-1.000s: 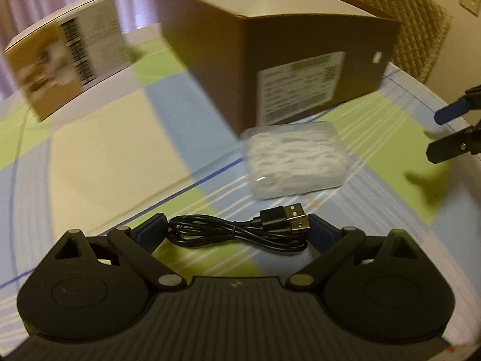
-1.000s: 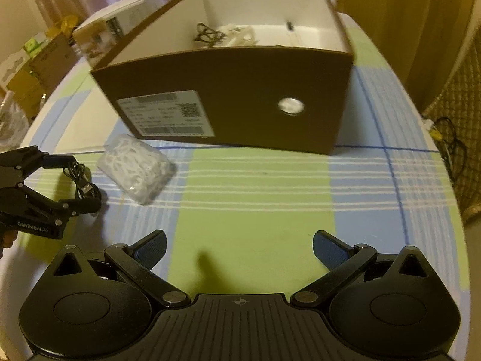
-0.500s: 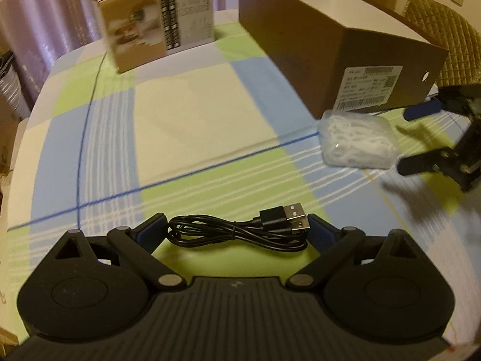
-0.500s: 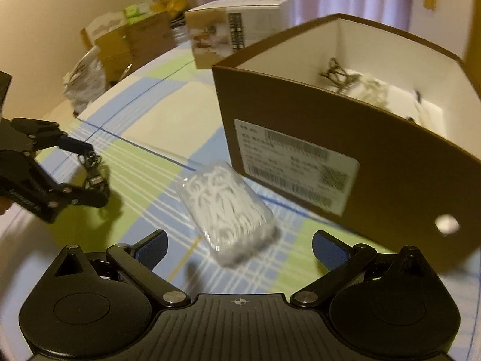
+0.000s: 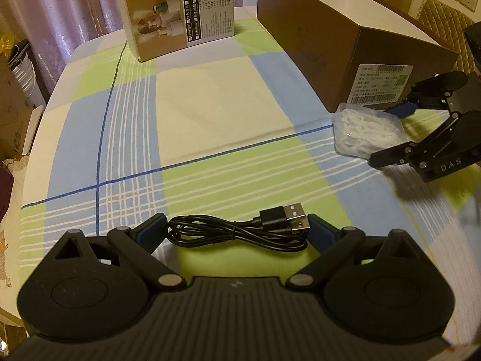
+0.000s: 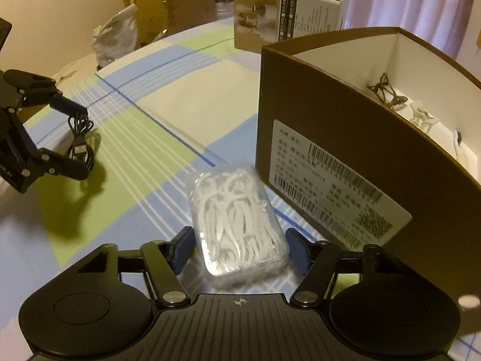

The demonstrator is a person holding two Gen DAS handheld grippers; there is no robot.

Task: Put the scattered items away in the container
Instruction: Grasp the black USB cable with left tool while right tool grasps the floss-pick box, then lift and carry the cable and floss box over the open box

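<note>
Change: since half a second ago the right gripper has closed in on the clear case of floss picks; its blue pads now flank the case, where before the case lay well ahead of them. Left gripper view has swung a little, cable unchanged between its fingers.
Left gripper: jaws clamped on the coiled black USB cable, one pad at the loop end, the other at the plug end. From the right wrist view the cable hangs between the fingers above the cloth, its shadow on the green check below.
Tablecloth: checked in green, blue and cream, with thin white and dark blue lines.
Printed carton: stands upright at the far edge of the table, well apart from both grippers.
Floss case: lies flat on the cloth, just beside the labelled wall of the brown box, outside it.
Right gripper: jaws apart, one pad on each long side of the case; whether the pads touch it, cannot tell.
Brown box: open top, white inside; a dark knotted item and some white items lie on its floor.
</note>
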